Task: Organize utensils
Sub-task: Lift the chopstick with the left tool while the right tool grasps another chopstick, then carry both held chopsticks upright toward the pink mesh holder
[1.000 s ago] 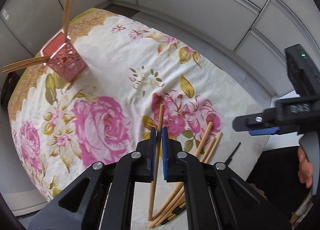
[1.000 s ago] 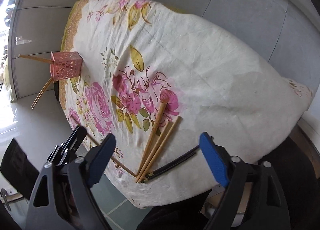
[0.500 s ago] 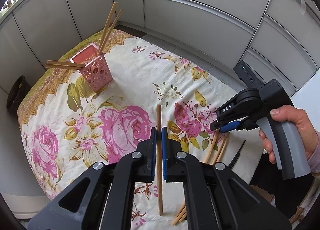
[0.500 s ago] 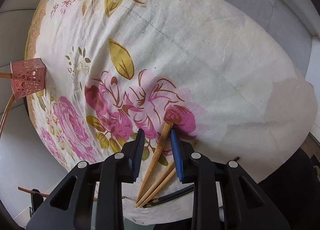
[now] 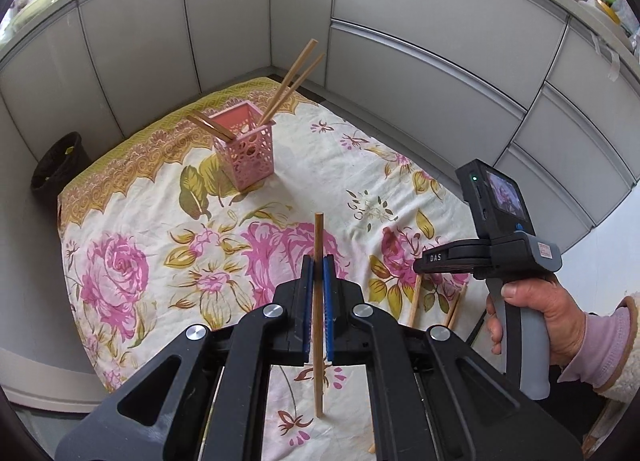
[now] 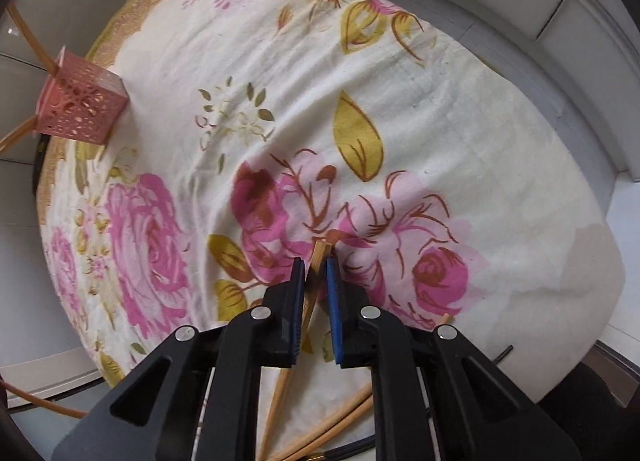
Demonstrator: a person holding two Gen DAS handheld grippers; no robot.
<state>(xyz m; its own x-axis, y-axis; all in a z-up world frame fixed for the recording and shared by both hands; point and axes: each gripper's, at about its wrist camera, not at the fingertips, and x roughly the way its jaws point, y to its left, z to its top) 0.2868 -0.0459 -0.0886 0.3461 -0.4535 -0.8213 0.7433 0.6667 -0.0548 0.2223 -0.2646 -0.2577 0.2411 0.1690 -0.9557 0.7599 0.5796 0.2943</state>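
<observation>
Ideally the left gripper (image 5: pixel 318 277), clamped on a chopstick (image 5: pixel 318 237), tips it into the pink holder (image 5: pixel 248 153) at eleven o'clock, while the right gripper (image 6: pixel 316 273) pinches another chopstick (image 6: pixel 318 257).

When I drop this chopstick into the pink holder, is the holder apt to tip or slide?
Probably a little. The pink holder is a narrow, perforated box, likely light, standing loose on wrinkled cloth. Chopsticks in it already lean far past its rim, so weight sits high. The chopstick in the left claw looks stiff; lower it gently.
</observation>
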